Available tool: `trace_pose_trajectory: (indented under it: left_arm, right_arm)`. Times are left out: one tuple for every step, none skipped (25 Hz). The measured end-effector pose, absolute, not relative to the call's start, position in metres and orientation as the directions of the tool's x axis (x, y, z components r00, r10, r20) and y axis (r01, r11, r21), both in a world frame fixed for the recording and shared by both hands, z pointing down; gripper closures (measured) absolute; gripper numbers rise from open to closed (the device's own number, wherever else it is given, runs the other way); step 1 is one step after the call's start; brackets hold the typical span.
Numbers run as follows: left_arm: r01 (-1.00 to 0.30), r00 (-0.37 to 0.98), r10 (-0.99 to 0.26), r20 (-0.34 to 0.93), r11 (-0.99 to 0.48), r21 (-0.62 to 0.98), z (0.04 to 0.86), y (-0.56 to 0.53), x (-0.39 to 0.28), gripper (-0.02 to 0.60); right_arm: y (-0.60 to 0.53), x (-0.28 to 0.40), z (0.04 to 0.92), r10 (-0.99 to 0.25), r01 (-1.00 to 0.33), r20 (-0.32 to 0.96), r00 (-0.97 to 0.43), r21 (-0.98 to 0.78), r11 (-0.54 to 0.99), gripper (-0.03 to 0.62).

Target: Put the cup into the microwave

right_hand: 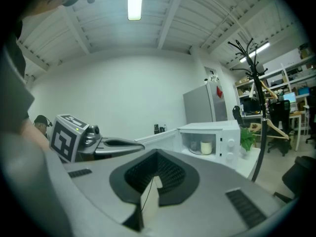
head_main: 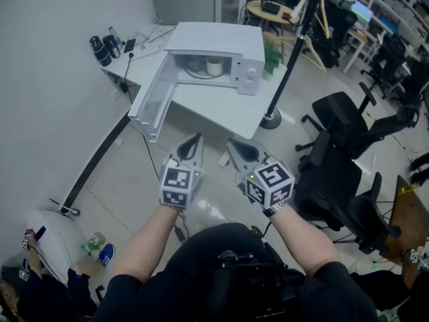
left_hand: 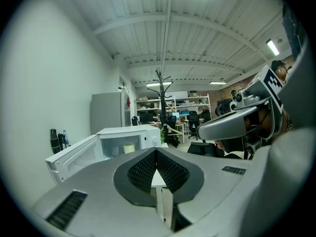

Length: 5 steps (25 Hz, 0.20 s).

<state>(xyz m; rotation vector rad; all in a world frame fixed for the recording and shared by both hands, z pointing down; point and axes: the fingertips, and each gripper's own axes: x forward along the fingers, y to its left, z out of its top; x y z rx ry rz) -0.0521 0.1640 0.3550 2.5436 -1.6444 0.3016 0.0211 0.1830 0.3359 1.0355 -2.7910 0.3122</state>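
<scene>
On the left, the door (head_main: 153, 102) of the microwave (head_main: 224, 39) hangs wide open past the edge of the table (head_main: 221, 109). Your left claw (head_main: 194, 141) is closed on nothing, well short of the table. The cup (head_main: 214, 66) already stands inside the microwave. Your right claw (head_main: 234, 146), just beside the left, is likewise closed and empty. I judge the placing done. At most, shutting the door remains.

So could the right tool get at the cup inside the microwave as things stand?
Probably not from here: the right tool is shut and well short of the table. The microwave door hangs open, so nothing blocks the cup.
</scene>
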Motion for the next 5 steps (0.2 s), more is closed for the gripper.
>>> trace_pose_trajectory:
  left_arm:
    - [-0.91, 0.399, -0.891, 0.218, -0.414, -0.026, 0.3549, 0.1643, -0.0517, 0.58]
    - [-0.909, 0.401, -0.89, 0.218, -0.415, -0.025, 0.355, 0.1646, -0.0514, 0.58]
    - [-0.909, 0.402, -0.889, 0.218, -0.416, -0.025, 0.3553, 0.165, -0.0512, 0.58]
    - [-0.908, 0.402, -0.889, 0.218, -0.417, -0.024, 0.3555, 0.1653, -0.0511, 0.58]
    - [-0.908, 0.403, -0.889, 0.218, -0.418, -0.024, 0.3558, 0.1657, -0.051, 0.58]
  right_arm:
    - [0.1833, 0.0212, 0.336, -0.626, -0.657, 0.209, -0.751, -0.142, 0.74, 0.574]
    - [0.1836, 0.0212, 0.3362, -0.626, -0.657, 0.209, -0.751, -0.141, 0.741, 0.574]
    - [0.1839, 0.021, 0.3364, -0.626, -0.657, 0.209, -0.751, -0.141, 0.741, 0.574]
    - [0.1841, 0.0208, 0.3366, -0.626, -0.656, 0.209, -0.751, -0.14, 0.741, 0.574]
    - [0.1843, 0.0205, 0.3368, -0.625, -0.656, 0.209, -0.752, -0.139, 0.742, 0.575]
